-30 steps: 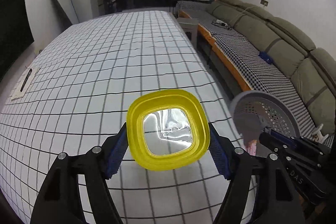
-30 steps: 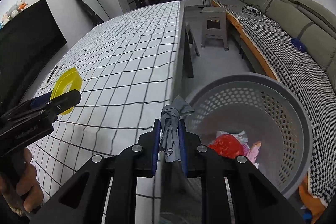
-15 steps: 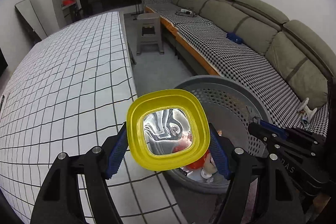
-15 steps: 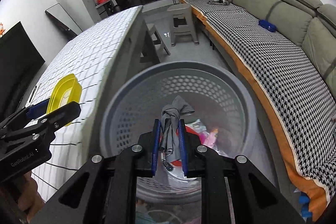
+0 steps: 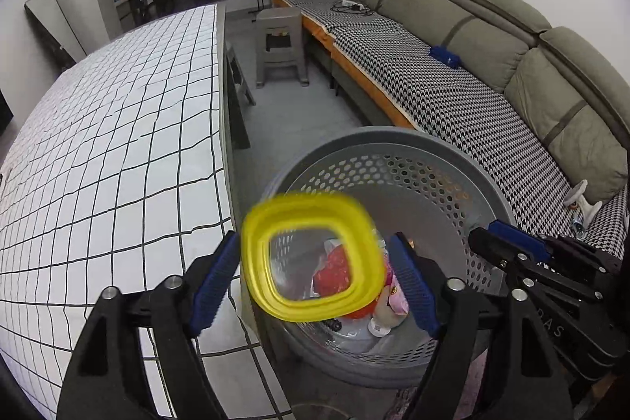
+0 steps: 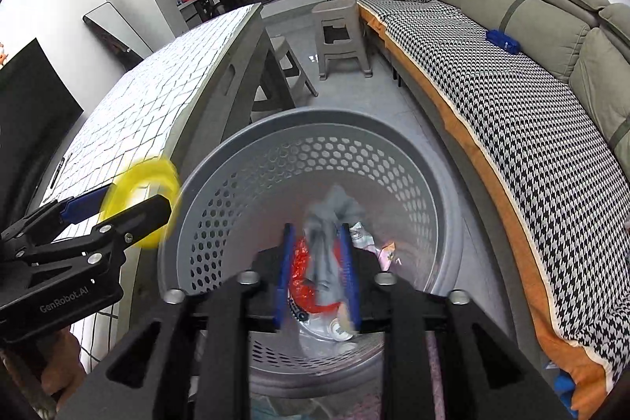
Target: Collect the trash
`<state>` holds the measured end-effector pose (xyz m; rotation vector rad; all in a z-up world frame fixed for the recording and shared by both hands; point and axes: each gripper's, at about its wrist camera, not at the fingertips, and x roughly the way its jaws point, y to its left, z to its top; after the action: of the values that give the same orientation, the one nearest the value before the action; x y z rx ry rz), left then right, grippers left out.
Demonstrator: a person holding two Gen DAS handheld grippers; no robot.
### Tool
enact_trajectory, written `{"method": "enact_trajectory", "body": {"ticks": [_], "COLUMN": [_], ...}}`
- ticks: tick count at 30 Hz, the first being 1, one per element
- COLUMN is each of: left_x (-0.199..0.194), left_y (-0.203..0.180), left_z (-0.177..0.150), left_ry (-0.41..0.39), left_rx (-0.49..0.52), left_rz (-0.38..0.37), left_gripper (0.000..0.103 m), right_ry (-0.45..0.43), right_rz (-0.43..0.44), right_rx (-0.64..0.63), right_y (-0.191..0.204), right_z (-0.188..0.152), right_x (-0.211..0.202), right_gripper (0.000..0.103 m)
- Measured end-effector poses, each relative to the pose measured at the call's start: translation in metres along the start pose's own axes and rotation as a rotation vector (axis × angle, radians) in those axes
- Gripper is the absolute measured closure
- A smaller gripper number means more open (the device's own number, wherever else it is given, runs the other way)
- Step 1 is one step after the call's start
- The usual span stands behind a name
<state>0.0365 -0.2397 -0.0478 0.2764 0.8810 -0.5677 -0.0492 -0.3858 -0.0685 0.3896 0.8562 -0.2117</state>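
A grey perforated trash basket [image 5: 393, 144] stands on the floor beside the table; it also shows in the right wrist view [image 6: 315, 123], with red and pink trash [image 5: 334, 270] inside. My left gripper [image 5: 315, 278] has its jaws apart over the basket's near rim. A yellow square-rimmed container [image 5: 313, 256], blurred and tilted, is between the pads, apart from both. It shows in the right wrist view [image 6: 138, 184] too. My right gripper [image 6: 317, 270] is over the basket, jaws slightly parted around a blurred grey rag [image 6: 327, 243].
A table with a white grid cloth [image 5: 110, 144] lies to the left, its edge next to the basket. A grey plastic stool [image 5: 279, 46] stands on the floor beyond. A long sofa with a houndstooth cover [image 5: 453, 93] runs along the right.
Both grippers moved right, from the table to over the basket. The left jaws have parted and the yellow container tilts loose. The right jaws have widened around the rag.
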Motion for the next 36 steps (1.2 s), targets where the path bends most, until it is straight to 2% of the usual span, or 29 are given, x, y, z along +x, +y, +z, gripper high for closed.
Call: {"method": "enact_trajectory", "body": {"ticks": [4,21,26,30,34,36], "left_x": [-0.003,-0.016,-0.02,-0.024,-0.026,-0.028], "left_y": [-0.002,0.001,0.002,0.003,0.005,0.005], "left_z": [-0.001,-0.005,-0.007,-0.007,-0.007,-0.007], "left_ry": [-0.009,-0.023,-0.03,-0.043,-0.047,-0.05], "left_rx": [-0.002,-0.023,-0.025,-0.023,-0.026,-0.026], "left_rz": [0.004,0.029,0.039,0.053,0.057,0.059], "left_gripper": [0.022,0.022,0.018,0.017,0.016,0.015], "right_ry": [-0.012,-0.02,-0.033,-0.038,-0.053,-0.062], "right_rz": [-0.003,-0.028,-0.033,-0.035,-0.04,-0.043], "right_rx": [0.004,-0.002,-0.002,0.002,0.005,0.006], "right_y": [-0.001,0.004,0.006,0.005,0.005,0.005], "right_z": [0.0,-0.01,-0.011,-0.01,-0.012,-0.012], "right_x": [-0.004,-0.015,-0.018,-0.02,-0.025,-0.027], "right_gripper": [0.071,0.07,0.062,0.061,0.051,0.05]}}
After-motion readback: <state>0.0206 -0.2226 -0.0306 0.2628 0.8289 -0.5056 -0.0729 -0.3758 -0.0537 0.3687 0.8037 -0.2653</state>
